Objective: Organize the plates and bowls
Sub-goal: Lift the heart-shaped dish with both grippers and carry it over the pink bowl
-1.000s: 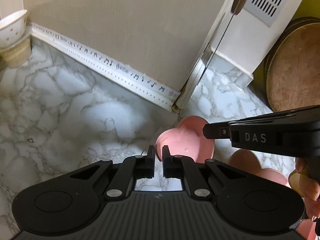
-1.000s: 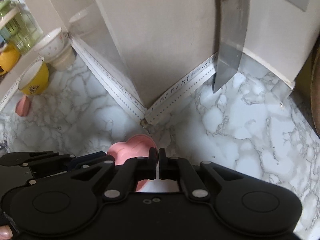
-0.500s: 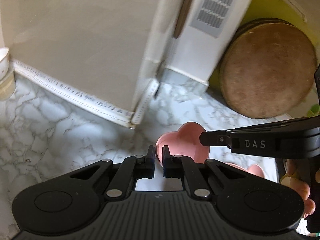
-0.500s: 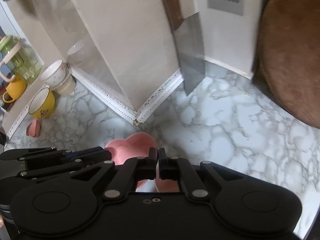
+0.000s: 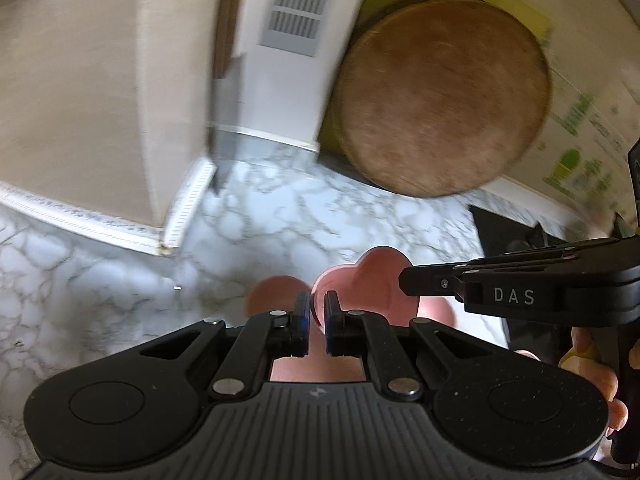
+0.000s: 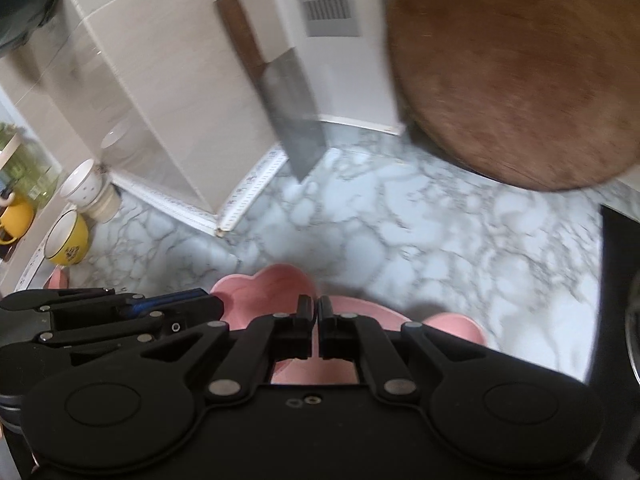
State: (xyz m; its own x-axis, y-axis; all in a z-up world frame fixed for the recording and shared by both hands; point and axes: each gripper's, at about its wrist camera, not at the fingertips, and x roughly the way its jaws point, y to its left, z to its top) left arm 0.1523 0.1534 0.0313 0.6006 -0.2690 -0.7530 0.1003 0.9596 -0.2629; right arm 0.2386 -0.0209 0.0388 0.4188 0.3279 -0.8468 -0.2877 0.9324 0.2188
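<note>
In the left wrist view, the left gripper (image 5: 316,312) fills the bottom of the frame, its jaws drawn together on the rim of a pink heart-shaped plate (image 5: 360,284) at lower centre, held above the marble counter (image 5: 120,280). A second pink heart-shaped plate (image 5: 272,292) peeps out just left of the fingers, and a further pink patch shows to the right beneath the first; whether that is a third plate cannot be told. The right gripper (image 5: 404,280) reaches in from the right edge, its tip at the held plate's right rim, with one hand (image 5: 596,376) below it. One round wooden chopping board (image 5: 440,96) leans at upper right, and one cleaver (image 5: 224,92) hangs against the wall at upper left of centre. In the right wrist view, the right gripper (image 6: 314,312) sits at bottom centre with its jaws pinched on the rim of the pink heart-shaped plate (image 6: 268,292); another pink plate (image 6: 456,326) lies lower, to the right, over the marble counter (image 6: 400,232). The left gripper (image 6: 216,304) enters from the lower left. At the left edge stand one yellow bowl (image 6: 68,240), one white bowl (image 6: 82,184) stacked on a beige one, and a yellow mug (image 6: 14,216). The cleaver (image 6: 292,120) hangs at upper centre and the chopping board (image 6: 516,76) fills the upper right.
</note>
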